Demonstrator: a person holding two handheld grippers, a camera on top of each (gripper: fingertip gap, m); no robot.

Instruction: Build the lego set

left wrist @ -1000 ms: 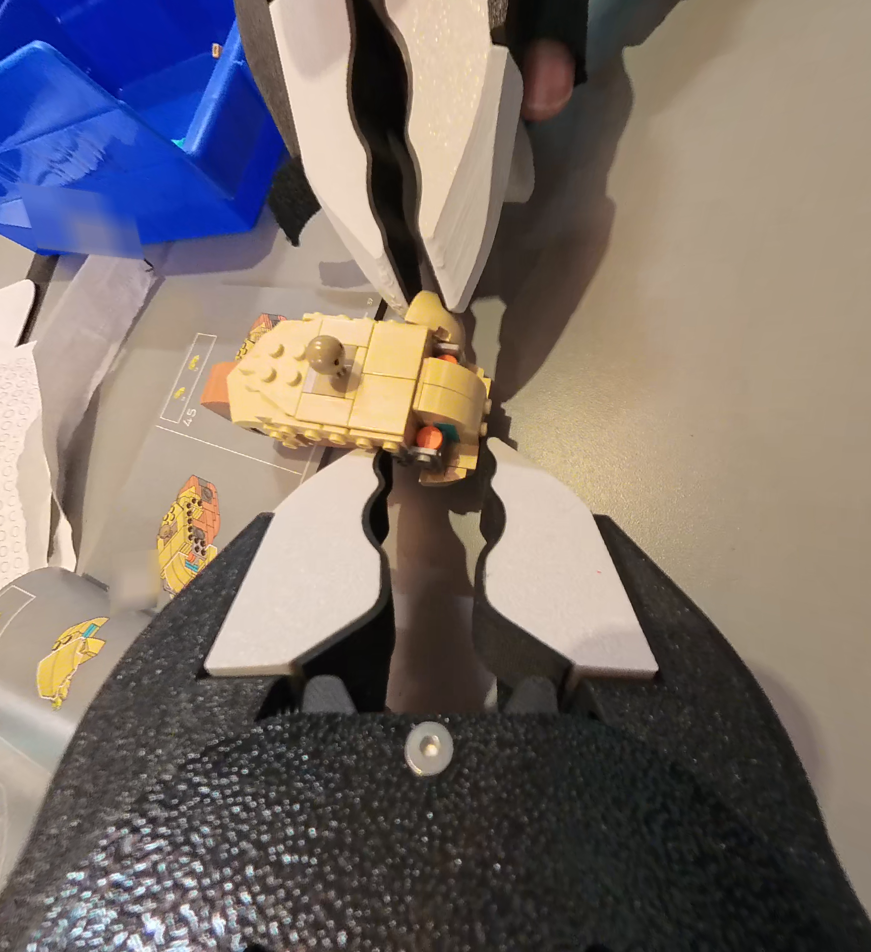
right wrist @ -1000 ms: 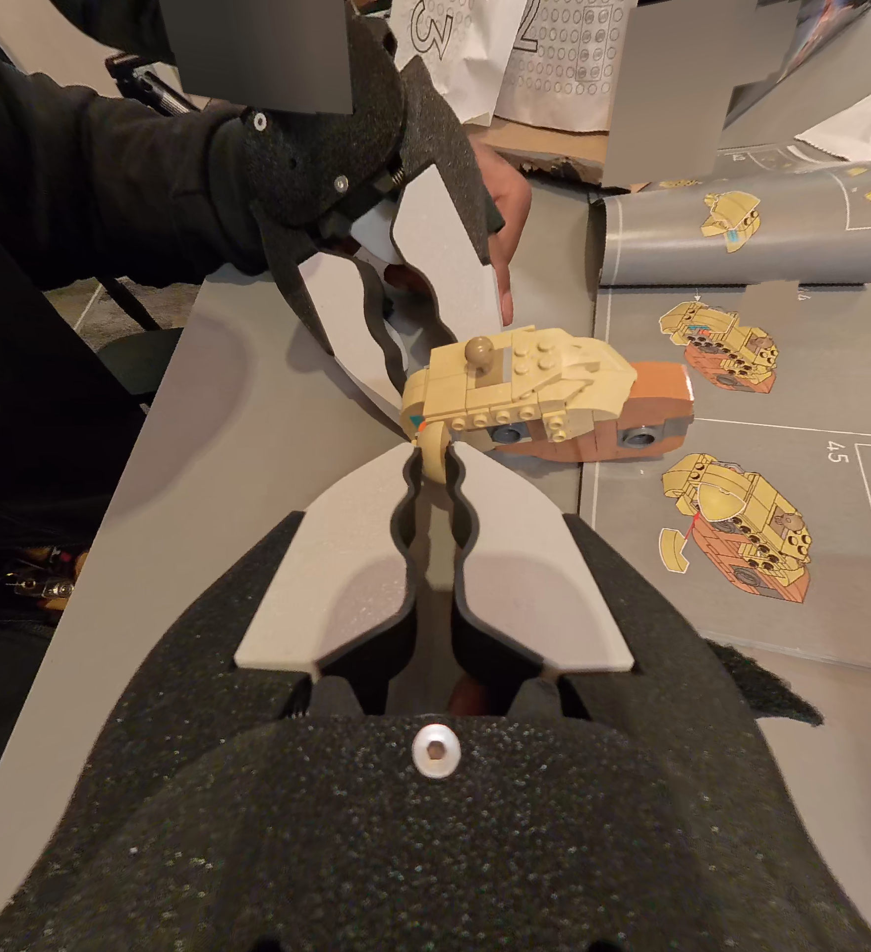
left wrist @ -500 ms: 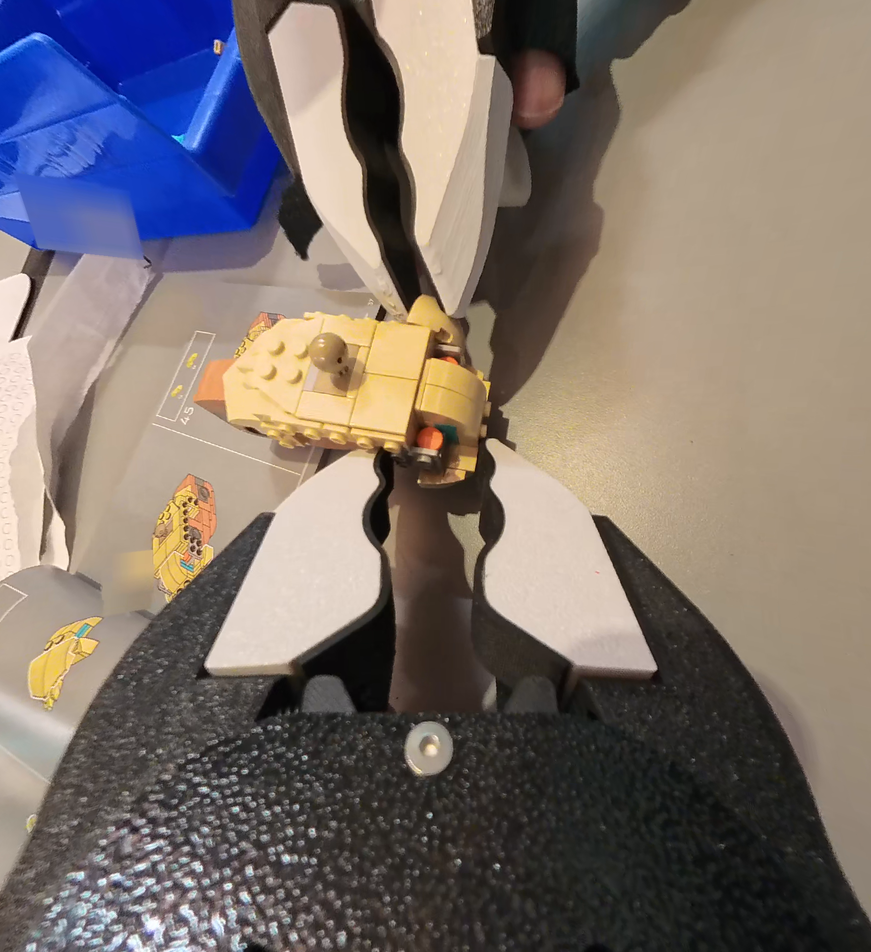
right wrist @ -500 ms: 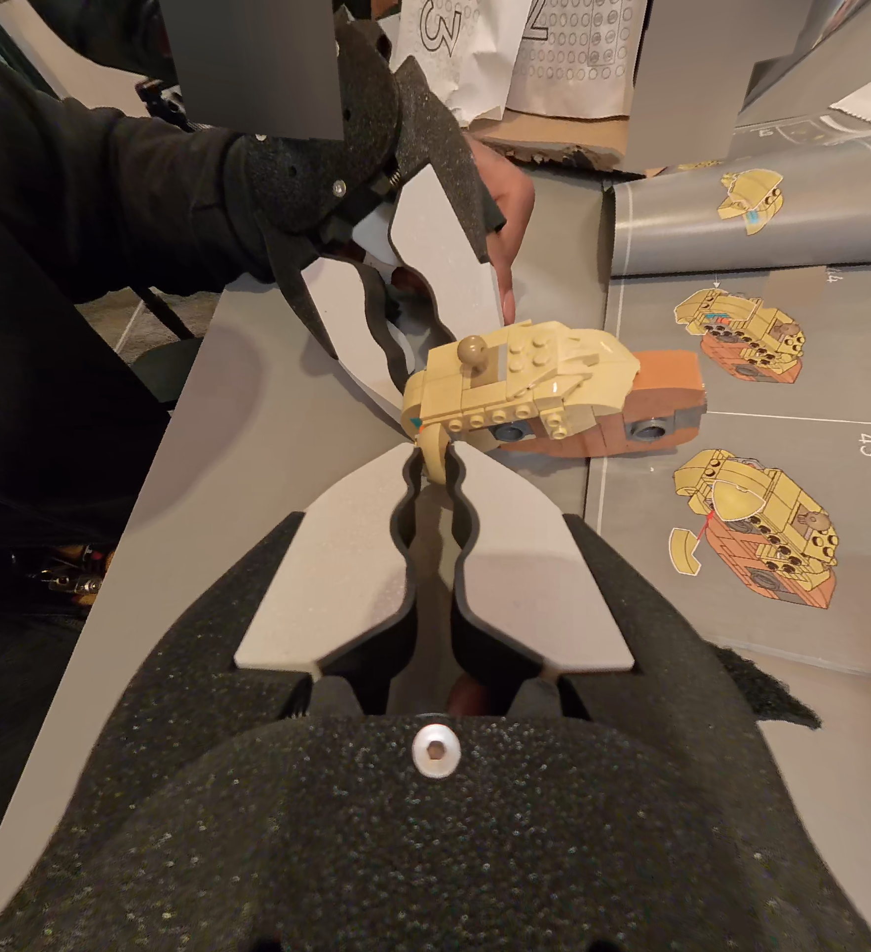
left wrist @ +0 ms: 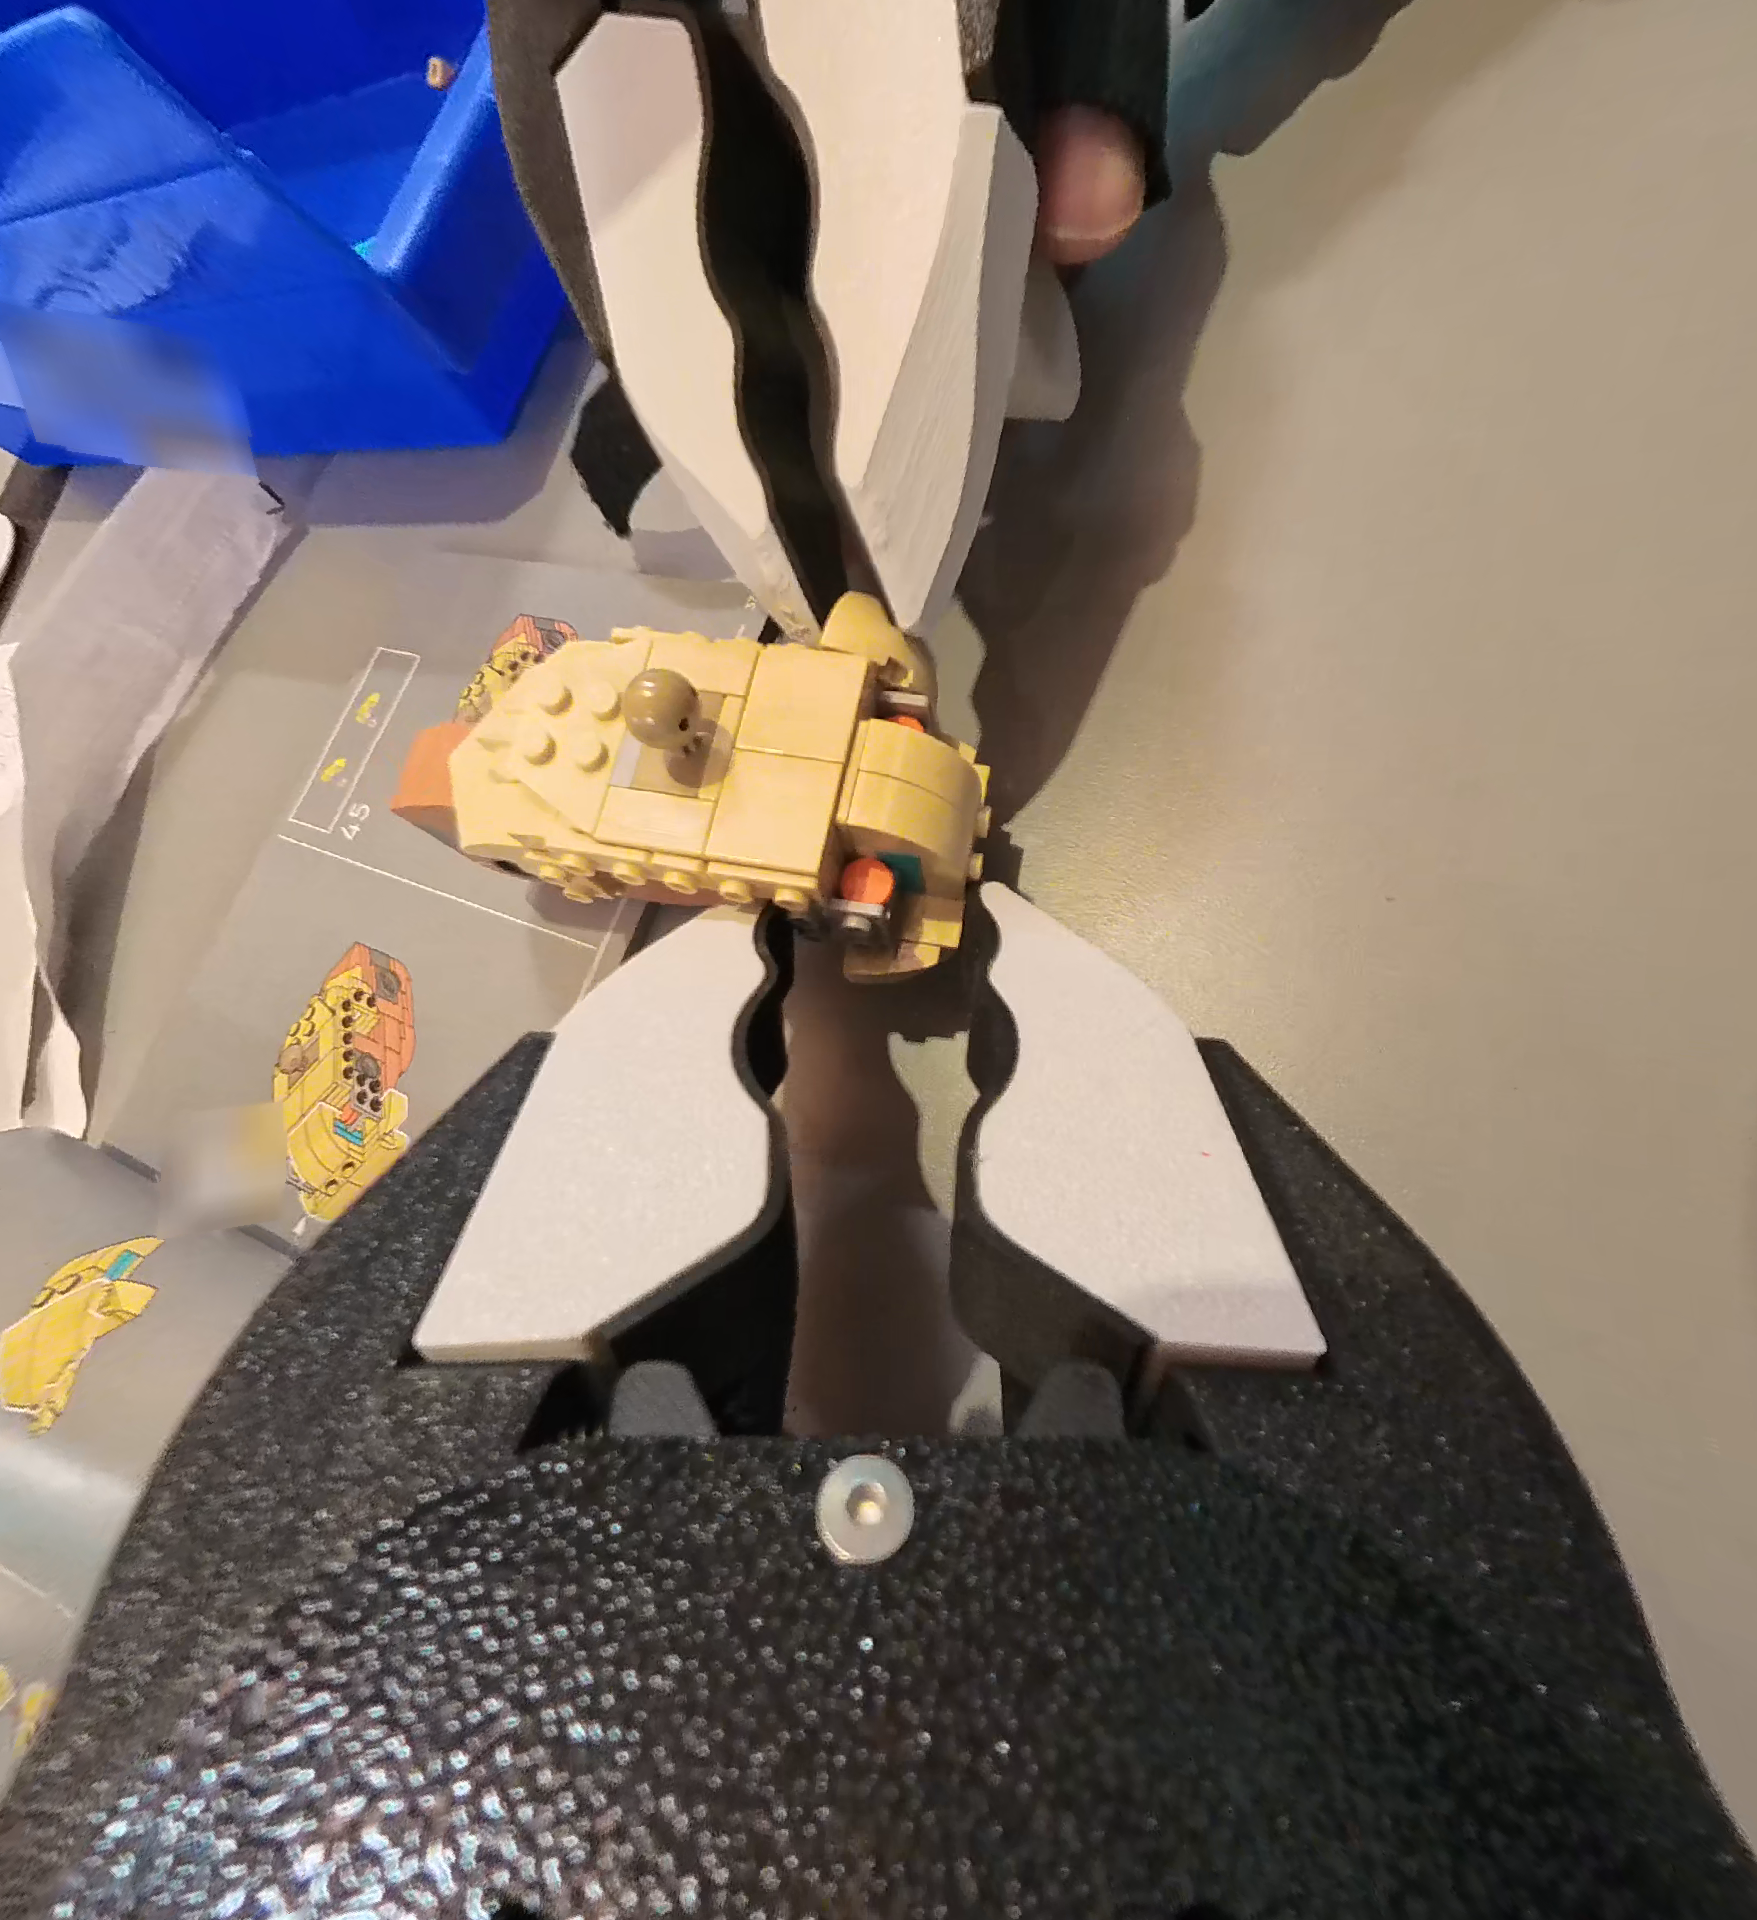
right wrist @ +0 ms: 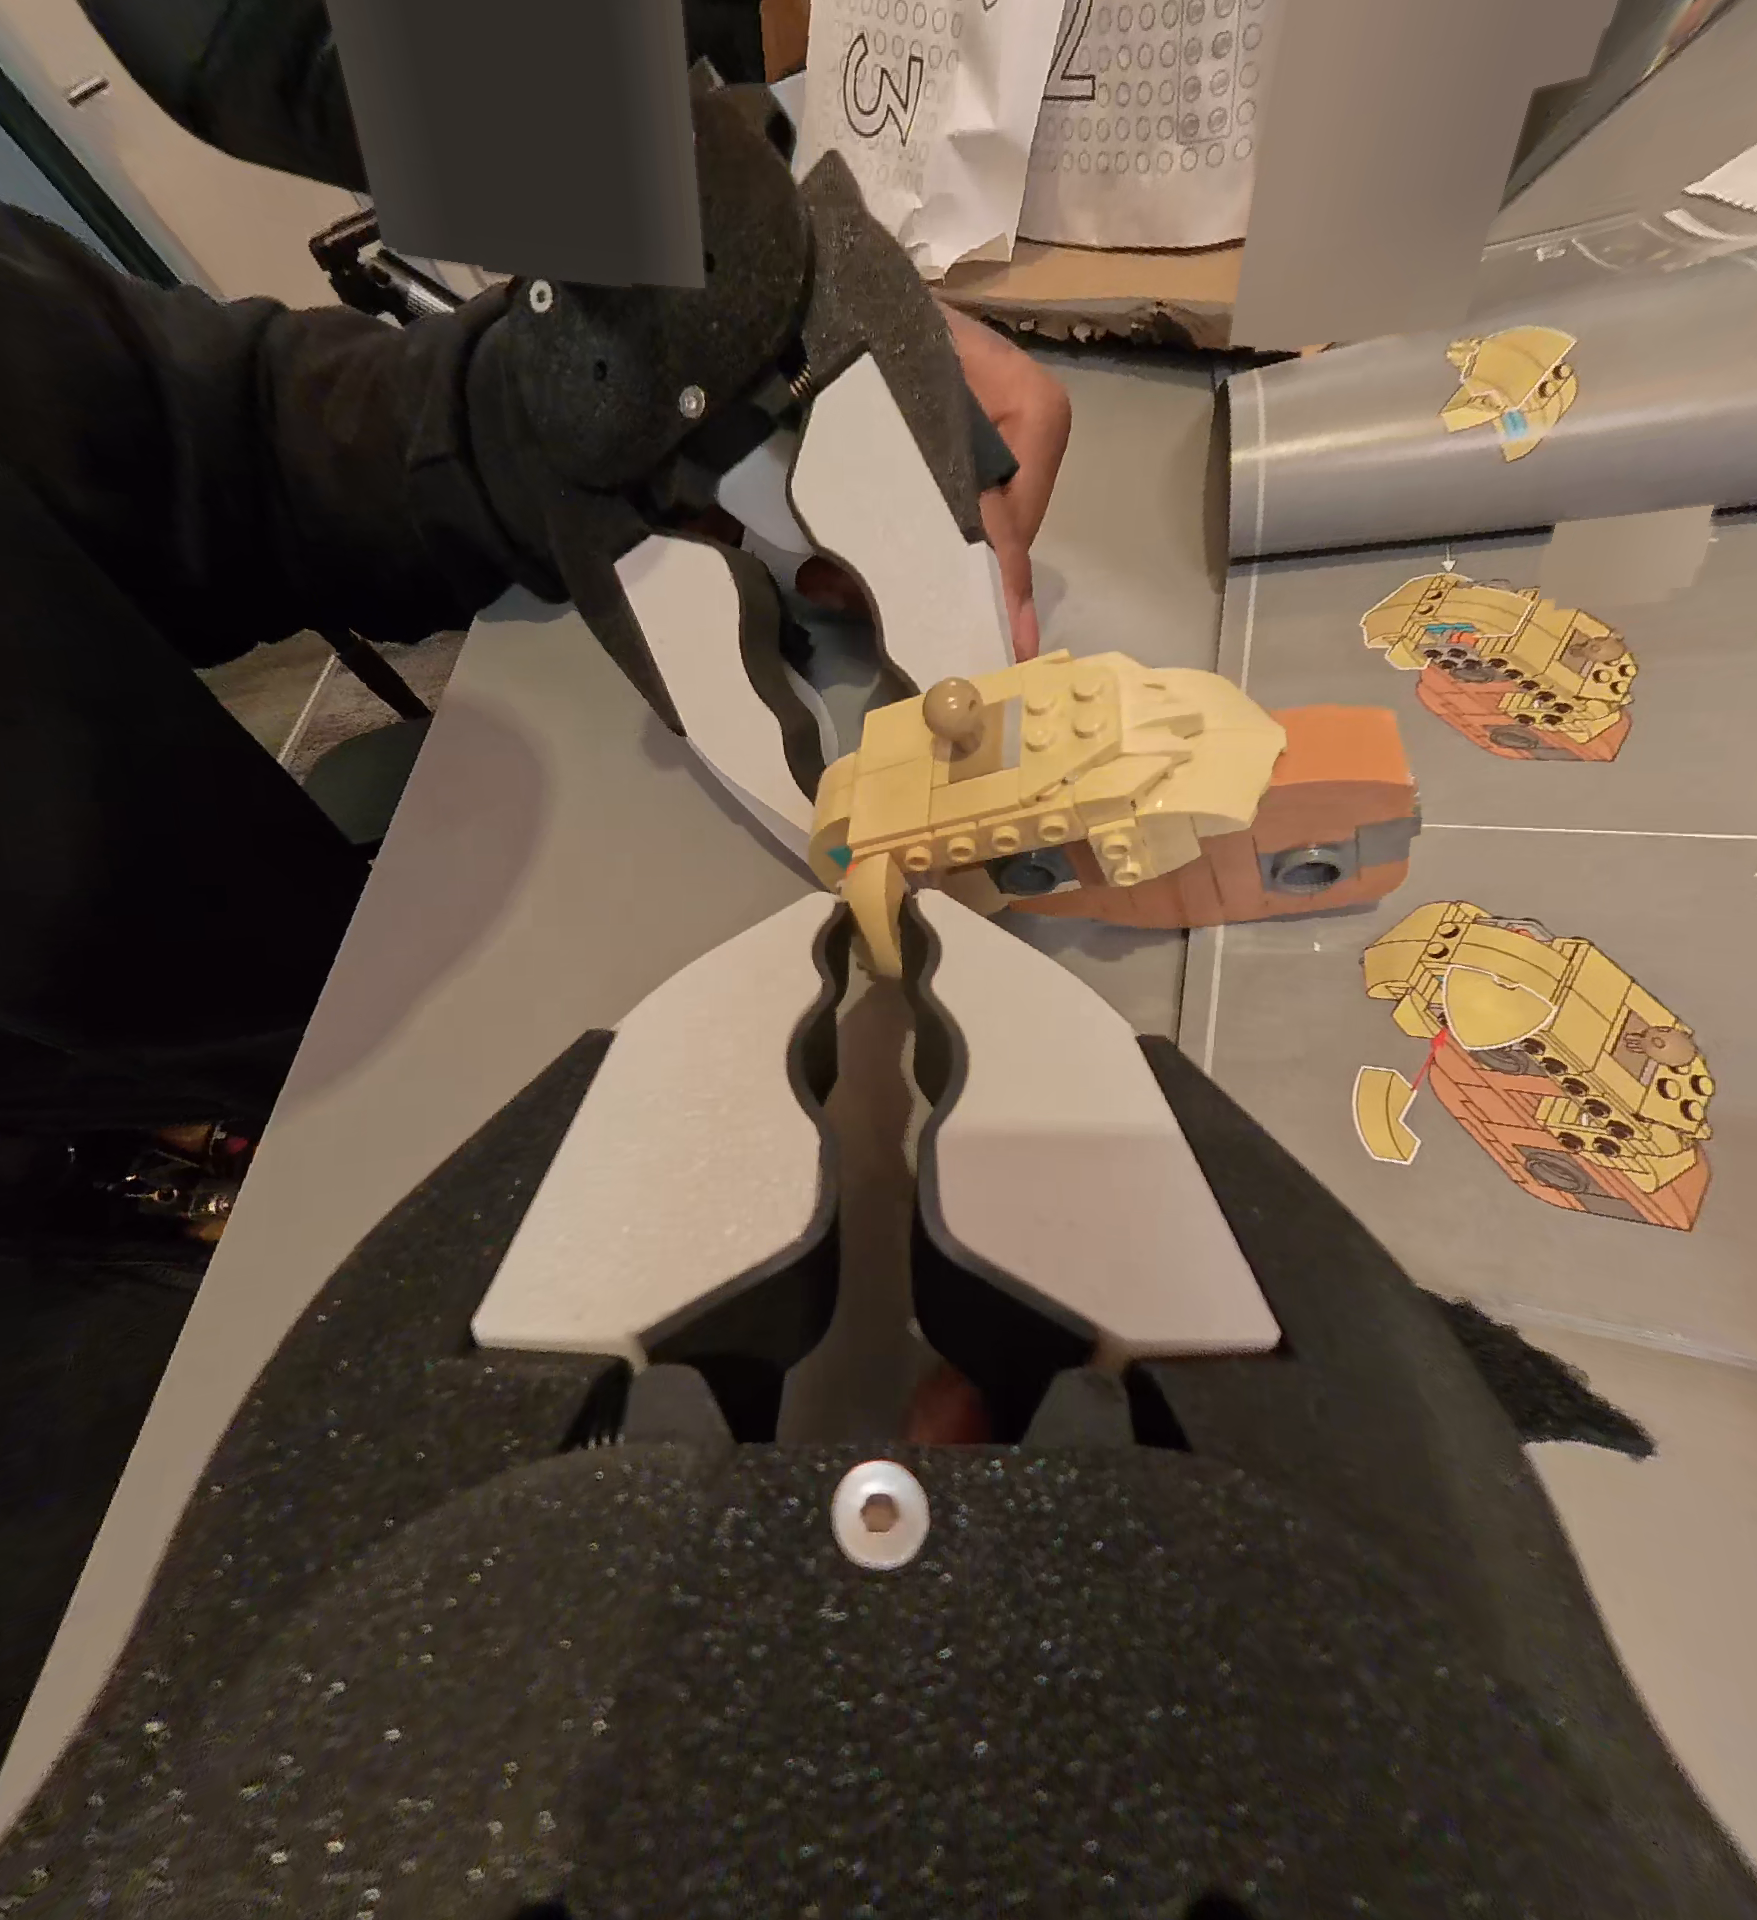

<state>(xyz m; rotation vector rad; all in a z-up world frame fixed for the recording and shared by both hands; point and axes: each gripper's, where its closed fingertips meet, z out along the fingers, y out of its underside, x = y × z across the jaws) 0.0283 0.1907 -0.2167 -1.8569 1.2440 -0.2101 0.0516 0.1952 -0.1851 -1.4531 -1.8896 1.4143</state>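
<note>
In the left wrist view, a blue bin [left wrist: 230,229] sits at 10 o'clock and a grey instruction sheet [left wrist: 230,935] at 9 o'clock. The tan brick model [left wrist: 708,790] stands at centre, partly on the sheet. The left gripper [left wrist: 874,935] is clamped on the model's rear end, at 6 o'clock of it; the right gripper [left wrist: 858,613] meets it from 12 o'clock. In the right wrist view, the right gripper [right wrist: 879,925] pinches a curved tan piece [right wrist: 879,914] at the model's [right wrist: 1050,769] near corner. The grey table [right wrist: 500,883] lies at 9 o'clock, the sheet [right wrist: 1476,935] at 3 o'clock.
</note>
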